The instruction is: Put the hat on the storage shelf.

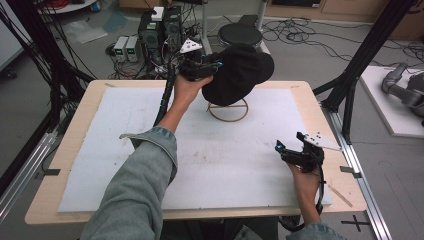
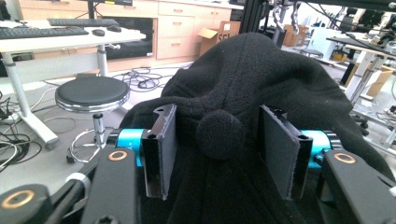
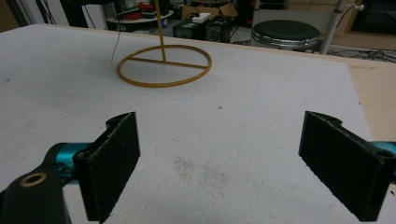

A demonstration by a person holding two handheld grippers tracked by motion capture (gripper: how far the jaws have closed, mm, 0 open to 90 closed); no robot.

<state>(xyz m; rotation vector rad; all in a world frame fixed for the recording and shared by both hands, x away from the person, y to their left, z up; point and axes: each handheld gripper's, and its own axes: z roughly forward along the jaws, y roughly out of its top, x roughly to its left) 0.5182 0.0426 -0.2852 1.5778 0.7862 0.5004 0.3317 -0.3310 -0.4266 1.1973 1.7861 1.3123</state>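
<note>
Gripping black hat (image 1: 237, 74) by its fabric, left gripper (image 2: 215, 151) is holding it above yellow wire stand (image 1: 228, 110). Right gripper (image 3: 219, 163) is idling, jaws spread, nothing between, stand ahead. Likely step: hanging hat; next calling for lowering crown onto stand's post.

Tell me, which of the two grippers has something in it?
The left gripper, raised over the stand, is shut on the black hat. The right gripper hangs open and empty above the white mat.
</note>
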